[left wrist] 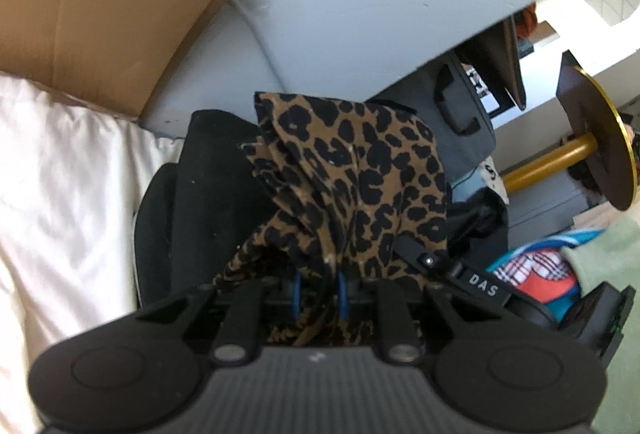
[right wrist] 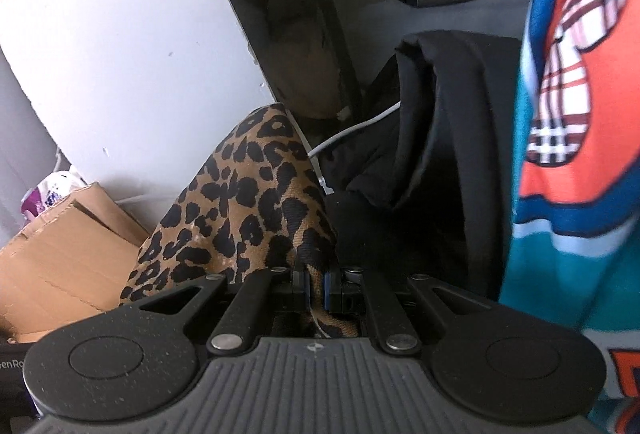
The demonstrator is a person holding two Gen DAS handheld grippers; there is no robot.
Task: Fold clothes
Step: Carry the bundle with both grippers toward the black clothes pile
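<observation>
Both of your grippers clamp the same leopard cloth [left wrist: 352, 169]. Your left gripper [left wrist: 320, 288] pinches a bunched fold between its blue pads, and the cloth rises from there toward 12 o'clock in the left wrist view. Your right gripper [right wrist: 316, 288] is closed tight on a thin edge of the cloth [right wrist: 240, 201], which fans out toward 11 o'clock in the right wrist view.

Around the cloth it is crowded. In the left view a black garment [left wrist: 208, 185] lies just behind it at 9 o'clock, on a white sheet [left wrist: 68, 161], with a cardboard box [left wrist: 120, 5] at 10 o'clock. A grey case [left wrist: 452, 113] sits at 1 o'clock and a gold-stemmed stand [left wrist: 560, 149] at 3 o'clock. In the right view a black bag [right wrist: 440, 121] is close at 1 o'clock, a white cable [right wrist: 352, 131] runs beside it, and a teal-and-orange garment [right wrist: 576, 137] hangs at 3 o'clock.
</observation>
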